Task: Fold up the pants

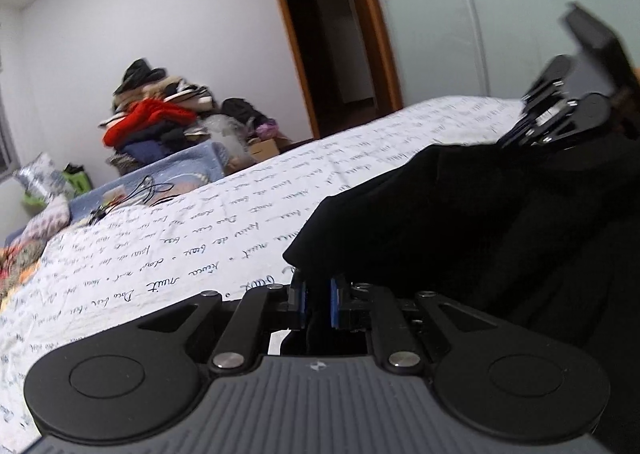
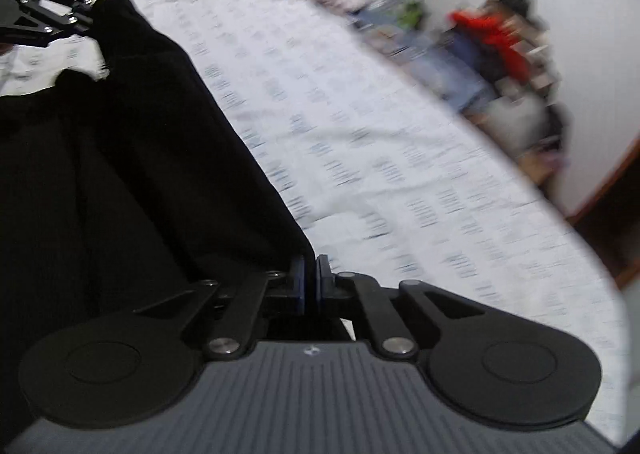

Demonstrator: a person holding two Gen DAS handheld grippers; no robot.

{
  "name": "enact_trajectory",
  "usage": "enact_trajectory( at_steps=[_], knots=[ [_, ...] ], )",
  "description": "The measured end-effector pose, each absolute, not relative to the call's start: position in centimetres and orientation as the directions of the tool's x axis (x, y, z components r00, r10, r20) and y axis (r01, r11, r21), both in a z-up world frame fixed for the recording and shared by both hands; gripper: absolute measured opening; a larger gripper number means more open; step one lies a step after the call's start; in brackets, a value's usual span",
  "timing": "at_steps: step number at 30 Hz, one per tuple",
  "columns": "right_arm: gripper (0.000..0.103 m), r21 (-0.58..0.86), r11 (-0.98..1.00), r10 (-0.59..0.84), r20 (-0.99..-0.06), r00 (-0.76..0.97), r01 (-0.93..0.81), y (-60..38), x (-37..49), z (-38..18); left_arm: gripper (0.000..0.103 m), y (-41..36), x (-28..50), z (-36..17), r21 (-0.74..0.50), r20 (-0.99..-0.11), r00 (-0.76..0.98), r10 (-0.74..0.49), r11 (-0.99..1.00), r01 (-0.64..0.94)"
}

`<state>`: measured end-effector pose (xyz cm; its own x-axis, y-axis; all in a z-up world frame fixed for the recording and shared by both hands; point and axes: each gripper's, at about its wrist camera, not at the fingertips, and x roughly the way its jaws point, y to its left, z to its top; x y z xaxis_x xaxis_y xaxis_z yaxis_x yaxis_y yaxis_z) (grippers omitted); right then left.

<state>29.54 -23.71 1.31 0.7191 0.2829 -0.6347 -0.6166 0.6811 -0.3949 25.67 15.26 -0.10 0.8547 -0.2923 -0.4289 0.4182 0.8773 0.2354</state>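
The black pants [image 1: 460, 222] lie over a bed with a white sheet printed with handwriting [image 1: 200, 230]. My left gripper [image 1: 318, 302] is shut on one corner of the pants, cloth pinched between its blue pads. My right gripper [image 2: 311, 282] is shut on another corner of the pants [image 2: 120, 174], which stretch between the two grippers. In the left wrist view the right gripper [image 1: 516, 138] shows at the far right, at the pants' other end. In the right wrist view the left gripper [image 2: 86, 20] shows at the upper left. The right wrist view is motion-blurred.
A pile of clothes with a red garment [image 1: 148, 118] stands beyond the bed by the white wall. A blue blanket with cables [image 1: 160, 182] lies at the bed's far edge. An open wooden doorway [image 1: 332, 38] and a frosted wardrobe door [image 1: 500, 14] stand behind.
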Motion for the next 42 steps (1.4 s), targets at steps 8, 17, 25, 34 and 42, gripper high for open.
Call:
enact_trajectory(
  at_steps=[8,17,25,34,42],
  knots=[
    [0.004,-0.634,0.670,0.178,-0.367,0.913,-0.385,-20.0,20.3,3.0,0.010,15.9,24.7,0.2,0.246,-0.429,0.869,-0.246,0.894,0.374],
    [0.004,-0.584,0.673,0.244,-0.404,0.882,-0.454,-18.1,7.4,1.1,0.010,16.4,17.0,1.3,0.241,-0.400,0.876,-0.268,0.892,0.383],
    [0.004,-0.526,0.657,0.266,-0.508,0.819,-0.540,-16.6,1.5,-2.6,0.010,17.4,12.9,-1.9,0.241,-0.475,0.857,-0.198,0.907,0.344],
    [0.006,-0.517,0.599,0.282,-0.579,0.765,-0.612,-15.9,-0.4,-5.0,0.010,19.6,12.0,-2.3,0.242,-0.510,0.860,-0.037,0.952,0.185],
    [0.006,-0.523,0.573,0.271,-0.606,0.748,-0.631,-15.4,-0.3,-5.7,0.010,17.7,12.0,0.6,0.163,-0.487,0.867,-0.100,0.966,0.203]
  ],
)
